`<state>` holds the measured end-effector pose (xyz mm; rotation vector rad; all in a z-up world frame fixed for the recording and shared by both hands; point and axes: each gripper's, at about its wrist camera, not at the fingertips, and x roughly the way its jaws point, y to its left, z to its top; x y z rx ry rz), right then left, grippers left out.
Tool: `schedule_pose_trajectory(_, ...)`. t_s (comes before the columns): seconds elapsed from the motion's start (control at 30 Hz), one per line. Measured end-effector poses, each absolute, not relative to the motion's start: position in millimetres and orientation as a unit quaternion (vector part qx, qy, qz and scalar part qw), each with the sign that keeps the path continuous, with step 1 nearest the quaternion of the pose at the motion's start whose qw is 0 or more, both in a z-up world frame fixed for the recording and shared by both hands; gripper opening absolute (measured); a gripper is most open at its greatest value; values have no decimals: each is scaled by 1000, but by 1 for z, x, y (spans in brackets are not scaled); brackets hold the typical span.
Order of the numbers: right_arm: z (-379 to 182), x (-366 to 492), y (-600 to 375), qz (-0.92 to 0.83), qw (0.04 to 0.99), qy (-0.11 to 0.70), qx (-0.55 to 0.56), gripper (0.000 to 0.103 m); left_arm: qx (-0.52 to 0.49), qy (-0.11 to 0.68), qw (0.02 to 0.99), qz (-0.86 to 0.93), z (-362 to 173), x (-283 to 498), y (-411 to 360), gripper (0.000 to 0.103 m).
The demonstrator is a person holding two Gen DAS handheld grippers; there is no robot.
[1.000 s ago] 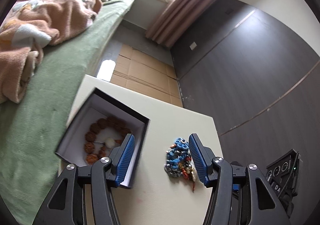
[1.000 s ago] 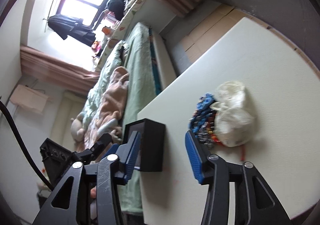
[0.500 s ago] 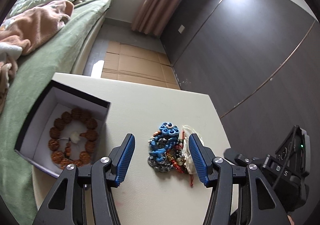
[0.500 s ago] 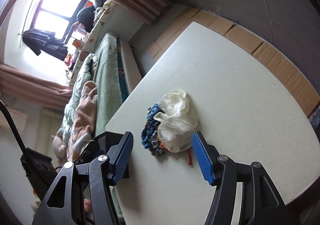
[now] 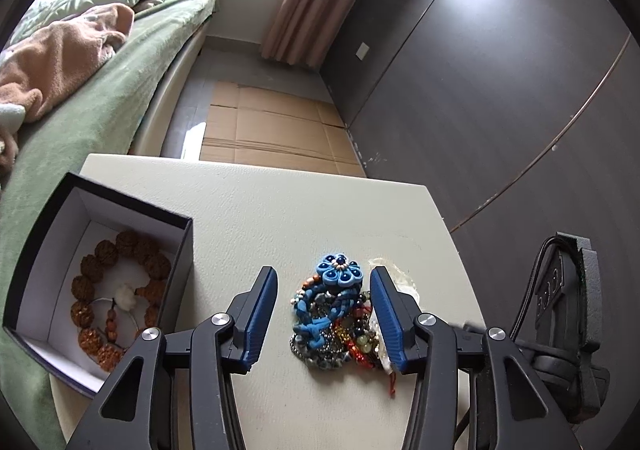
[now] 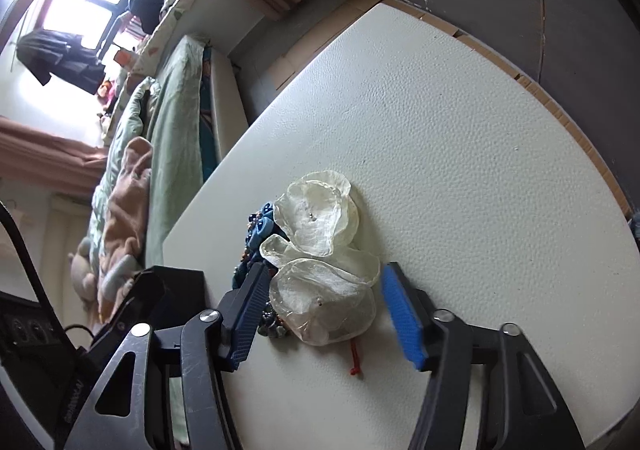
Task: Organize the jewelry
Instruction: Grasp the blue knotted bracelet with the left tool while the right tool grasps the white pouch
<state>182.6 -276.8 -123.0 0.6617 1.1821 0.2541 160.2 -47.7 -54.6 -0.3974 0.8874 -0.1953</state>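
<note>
Where it lies, jewelry pile (image 5: pixel 336 314) tangles blue, red.

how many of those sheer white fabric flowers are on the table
2: one sheer white fabric flower farther out, another between the right gripper's open fingers. More could hide under the jewelry pile.

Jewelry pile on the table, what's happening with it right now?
A person holds two-finger tongs in each hand over a cream table. The left tongs are open, straddling the tangled pile of blue knotted-cord and beaded jewelry. The right tongs are open around the translucent white organza flower piece beside it. Nothing is gripped yet. A brown wooden-bead bracelet already lies in the open black box with white lining.
</note>
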Motion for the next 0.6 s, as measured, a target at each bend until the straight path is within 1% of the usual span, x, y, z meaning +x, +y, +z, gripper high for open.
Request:
schedule_pose_trajectory(0.03,-124,183,-277,117,770,548,306,14,-187,427,880,-94,-56,162,-49,50)
schedule_pose_trajectory(0.07,-125,183,-279,117,767,549,310,4,-185,427,880,-94,-57,163,-51,50)
schedule_pose_trajectory(0.33,-98,179,-323,84,792,490,353,4,-165,432,880,-108,-63,176,-71,50)
schedule_pose_trajectory(0.4,-93,178,-330,81,795,482,359,4,-161,435,879,-110,-65,179,-75,49)
schedule_pose_trajectory(0.47,-91,177,-337,78,793,476,373,4,-154,440,878,-109,-68,184,-80,46)
schedule_pose_trajectory(0.6,-89,178,-347,80,787,468,395,4,-137,451,876,-102,-78,192,-90,46)
